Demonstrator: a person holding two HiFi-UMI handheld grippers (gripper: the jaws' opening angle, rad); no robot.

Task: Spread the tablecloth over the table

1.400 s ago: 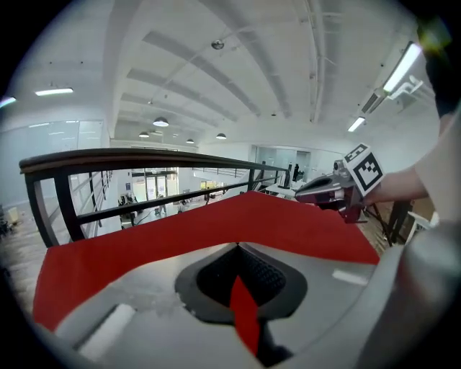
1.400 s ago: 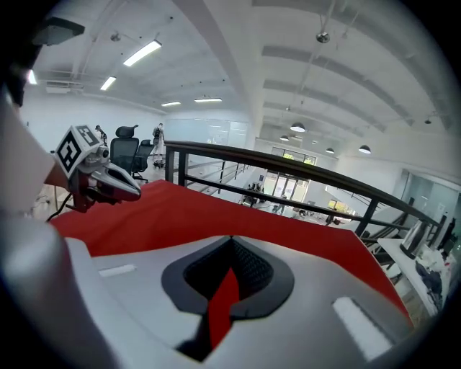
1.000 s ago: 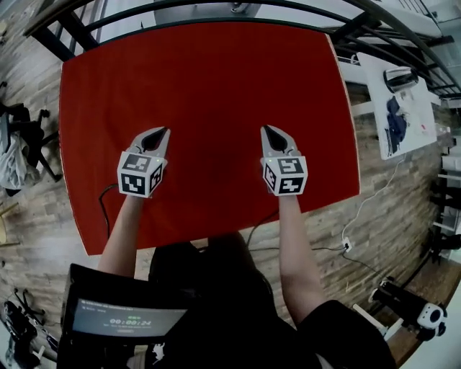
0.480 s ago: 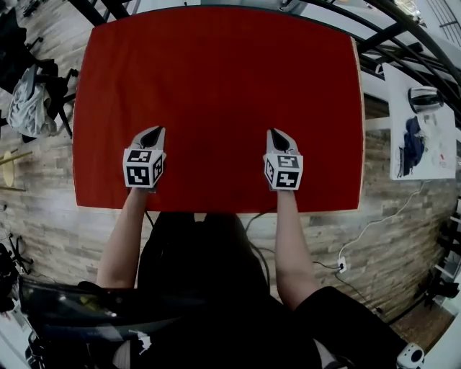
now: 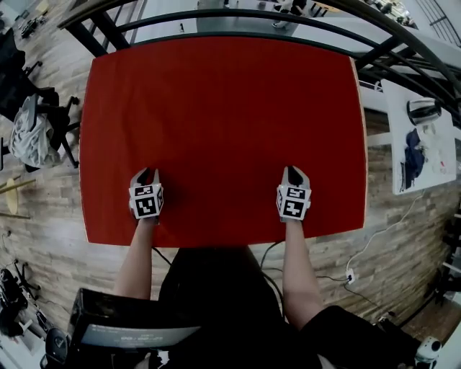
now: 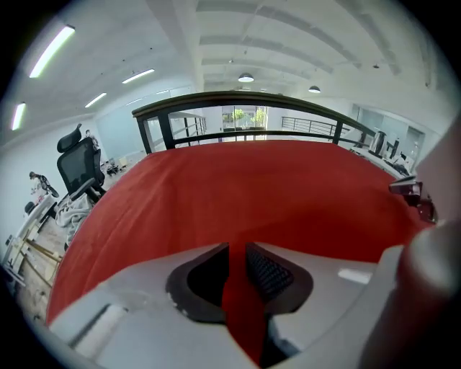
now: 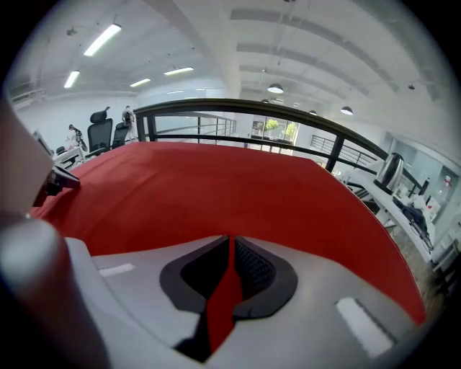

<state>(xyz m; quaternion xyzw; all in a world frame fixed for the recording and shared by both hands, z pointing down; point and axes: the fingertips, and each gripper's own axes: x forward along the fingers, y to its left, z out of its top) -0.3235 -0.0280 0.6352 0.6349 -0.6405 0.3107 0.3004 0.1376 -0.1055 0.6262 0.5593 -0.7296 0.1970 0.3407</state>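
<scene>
Both grippers are sitting lower and closer to the person than a second ago. They have come back from mid-cloth to the near edge of the tablecloth point(image 5: 223, 130). It is lying flat and red across the table point(image 5: 363, 158), its far edge reaching toward the black railing point(image 5: 238, 16).

At that near edge the left gripper point(image 5: 146, 175) is resting toward the left and the right gripper point(image 5: 293, 173) toward the right, well apart and level with each other. In the left gripper view the jaws have just been opening. They are standing narrowly parted with a fold of red cloth still running between them, seemingly no longer squeezed. In the right gripper view the jaws have also just been easing, yet they are still pinching a thin ridge of cloth.

From both sets of jaws the cloth is stretching away toward the far side. Its longer axis appears to be running left to right along the near hem, so each hand is nearest its own near corner. The spreading looks nearly done. What seems to be remaining is letting go and backing off toward the near side without dragging the hem.
</scene>
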